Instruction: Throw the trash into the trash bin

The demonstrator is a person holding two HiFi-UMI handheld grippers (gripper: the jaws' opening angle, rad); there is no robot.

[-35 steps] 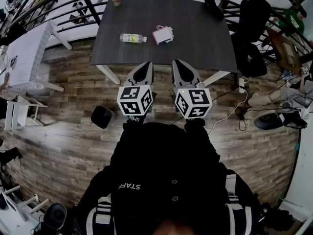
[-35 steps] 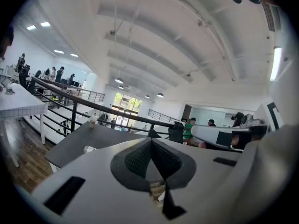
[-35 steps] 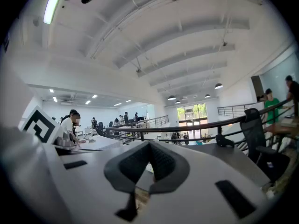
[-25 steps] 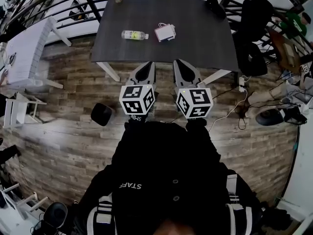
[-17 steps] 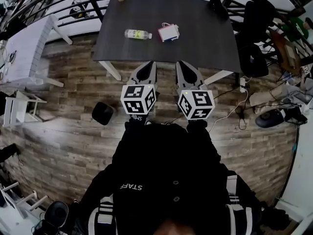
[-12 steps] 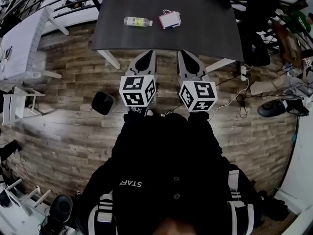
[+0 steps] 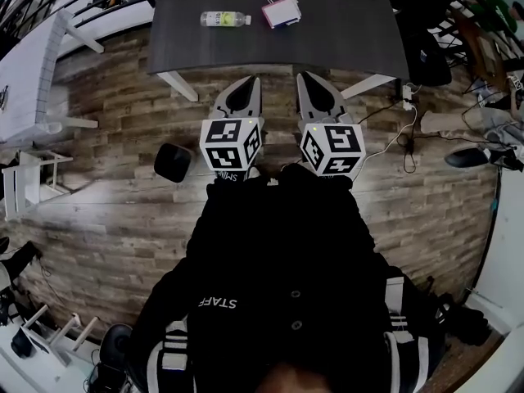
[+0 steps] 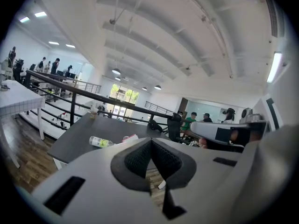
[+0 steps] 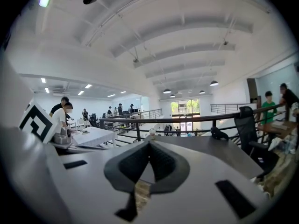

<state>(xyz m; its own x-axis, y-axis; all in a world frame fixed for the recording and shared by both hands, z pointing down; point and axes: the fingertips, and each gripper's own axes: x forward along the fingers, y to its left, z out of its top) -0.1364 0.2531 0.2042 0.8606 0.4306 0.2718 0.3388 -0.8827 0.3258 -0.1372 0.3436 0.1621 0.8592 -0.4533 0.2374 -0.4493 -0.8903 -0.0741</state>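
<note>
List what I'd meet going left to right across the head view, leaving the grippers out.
White table → black bin on the floor → plastic bottle → small paper bag → black chair.

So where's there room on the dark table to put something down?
The table is bare right of the pink packet, and along the near edge before the bottle. The floor right of the table is crowded with cables.
</note>
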